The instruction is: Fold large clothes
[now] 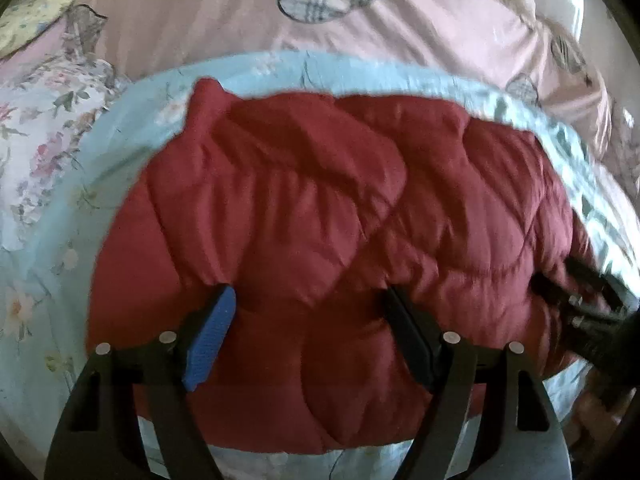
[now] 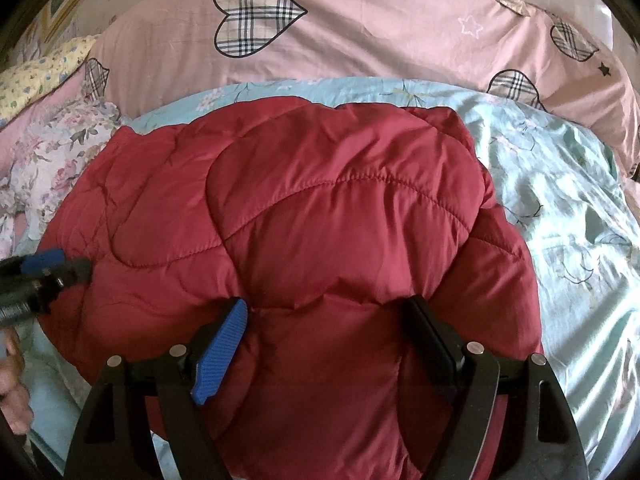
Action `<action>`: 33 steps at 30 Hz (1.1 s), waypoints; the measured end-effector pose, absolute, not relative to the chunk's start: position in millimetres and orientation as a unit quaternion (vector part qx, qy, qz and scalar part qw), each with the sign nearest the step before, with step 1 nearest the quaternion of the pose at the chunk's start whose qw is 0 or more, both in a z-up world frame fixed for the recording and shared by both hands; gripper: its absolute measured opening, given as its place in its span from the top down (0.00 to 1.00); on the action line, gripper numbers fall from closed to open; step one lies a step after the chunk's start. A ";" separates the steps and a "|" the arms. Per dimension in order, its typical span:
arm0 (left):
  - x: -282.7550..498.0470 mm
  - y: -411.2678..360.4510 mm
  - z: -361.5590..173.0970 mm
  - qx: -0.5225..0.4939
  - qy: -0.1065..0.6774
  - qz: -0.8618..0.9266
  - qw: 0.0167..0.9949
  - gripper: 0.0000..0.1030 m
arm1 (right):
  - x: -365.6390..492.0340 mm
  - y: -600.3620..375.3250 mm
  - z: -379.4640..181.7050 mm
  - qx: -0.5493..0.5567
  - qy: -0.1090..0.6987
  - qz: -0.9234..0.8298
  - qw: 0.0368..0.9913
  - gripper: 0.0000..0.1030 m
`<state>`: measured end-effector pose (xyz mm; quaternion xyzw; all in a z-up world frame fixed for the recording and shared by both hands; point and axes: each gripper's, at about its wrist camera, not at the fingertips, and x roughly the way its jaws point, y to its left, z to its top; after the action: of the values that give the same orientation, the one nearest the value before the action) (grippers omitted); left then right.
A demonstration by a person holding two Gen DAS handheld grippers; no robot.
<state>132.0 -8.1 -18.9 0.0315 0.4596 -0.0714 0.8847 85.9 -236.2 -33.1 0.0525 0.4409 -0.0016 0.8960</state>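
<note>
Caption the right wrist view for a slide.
Open right gripper above a red quilted jacket on a floral bedsheet.

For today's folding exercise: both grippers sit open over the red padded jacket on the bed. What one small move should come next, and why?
Probably lower and close both grippers on the near hem. The red padded jacket lies bunched on the light blue floral sheet, and the left gripper and right gripper are both open and hold nothing, so it cannot be lifted or folded over yet.
</note>
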 end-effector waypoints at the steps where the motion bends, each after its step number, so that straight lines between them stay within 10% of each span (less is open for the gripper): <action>1: 133.8 -5.4 -16.3 0.029 0.457 -0.069 0.886 0.24 | 85.8 -235.4 -29.6 0.052 0.442 -0.003 0.896 0.21; 33: 187.0 0.7 -44.9 0.039 0.485 -0.056 0.872 0.20 | 134.4 -274.4 -40.0 0.097 0.439 -0.011 0.893 0.20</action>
<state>187.0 0.7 -44.9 0.0394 0.4849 -0.0559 0.8719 134.4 -274.4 -40.0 0.0967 0.4394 -0.0108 0.8930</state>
